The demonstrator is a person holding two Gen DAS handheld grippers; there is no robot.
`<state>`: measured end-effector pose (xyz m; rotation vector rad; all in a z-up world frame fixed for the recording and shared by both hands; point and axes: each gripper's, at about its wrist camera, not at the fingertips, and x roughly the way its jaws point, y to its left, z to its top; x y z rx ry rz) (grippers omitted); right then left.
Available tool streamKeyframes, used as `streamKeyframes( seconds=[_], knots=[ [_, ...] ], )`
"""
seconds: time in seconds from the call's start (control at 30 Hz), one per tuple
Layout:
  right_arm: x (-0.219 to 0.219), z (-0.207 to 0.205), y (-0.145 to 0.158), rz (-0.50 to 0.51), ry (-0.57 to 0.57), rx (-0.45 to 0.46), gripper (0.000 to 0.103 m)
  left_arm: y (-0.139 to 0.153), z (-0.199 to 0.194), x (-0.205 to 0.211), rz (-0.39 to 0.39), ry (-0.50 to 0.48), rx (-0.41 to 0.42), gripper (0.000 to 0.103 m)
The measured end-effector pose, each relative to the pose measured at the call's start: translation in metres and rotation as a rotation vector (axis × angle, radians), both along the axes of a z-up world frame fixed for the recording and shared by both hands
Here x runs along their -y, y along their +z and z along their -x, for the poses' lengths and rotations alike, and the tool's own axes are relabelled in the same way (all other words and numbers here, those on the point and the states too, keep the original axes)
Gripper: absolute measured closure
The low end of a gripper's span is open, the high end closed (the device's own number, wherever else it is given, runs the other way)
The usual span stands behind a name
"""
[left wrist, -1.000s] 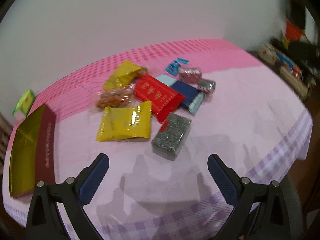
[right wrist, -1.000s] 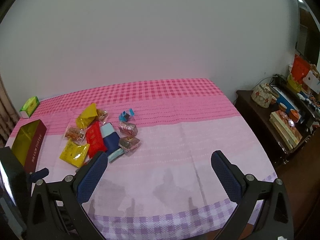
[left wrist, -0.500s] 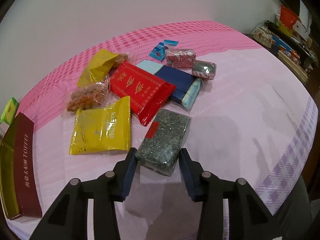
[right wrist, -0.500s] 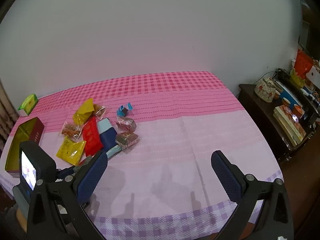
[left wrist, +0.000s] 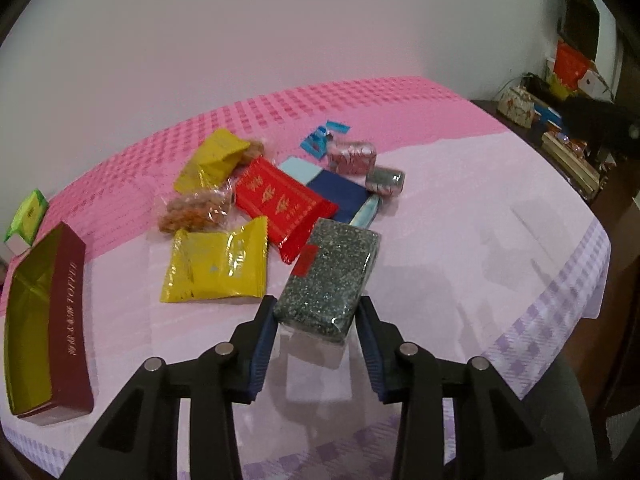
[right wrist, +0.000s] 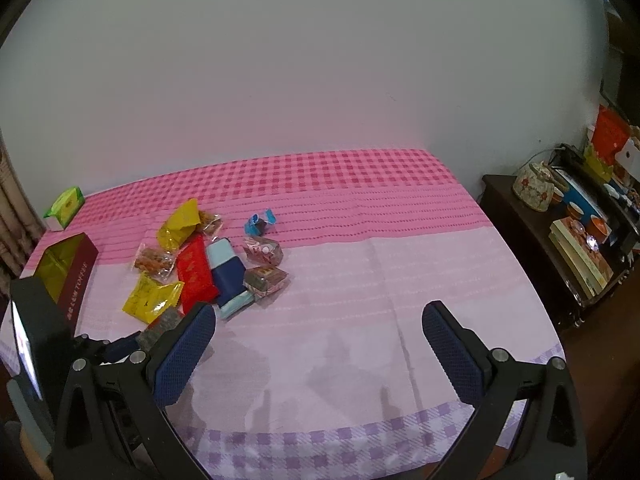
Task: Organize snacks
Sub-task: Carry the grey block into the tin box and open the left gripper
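- The left gripper grips the near end of the grey speckled, clear-wrapped block; its long axis runs from the tabletop's near edge toward the snack pile's red packet.
- The right gripper hangs spread wide, holding nothing.
- Only the right wrist view shows the dark side cabinet beyond the right edge.
- A pink checked cloth covers the tabletop below a white wall.

A plain pale wall rises behind the table, which wears a pink checked cloth. At right stands a dark wooden cabinet, cluttered on top.
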<state>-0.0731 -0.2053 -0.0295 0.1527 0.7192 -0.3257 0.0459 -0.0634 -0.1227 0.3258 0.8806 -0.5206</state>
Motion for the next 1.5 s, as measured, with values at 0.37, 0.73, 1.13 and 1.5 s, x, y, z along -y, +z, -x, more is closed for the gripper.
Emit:
streamKeyframes(
  seconds=[0.37,0.73,1.13,1.5],
  knots=[
    [-0.004,0.003,0.002,-0.005,0.011,0.009,0.0,0.062,-0.004,-0.044,0.066,0.151,0.111,0.063],
    [-0.008,0.003,0.0,-0.004,0.017,-0.004,0.0,0.099,-0.029,-0.145,0.082,0.378,0.2,0.063],
    [-0.015,0.001,-0.002,0.019,0.033,-0.019,0.0,0.093,-0.036,-0.24,0.089,0.552,0.197,0.063],
    [-0.022,-0.009,-0.014,0.044,0.041,-0.053,0.0,0.068,-0.086,-0.279,0.079,0.67,0.12,0.063]
  ],
)
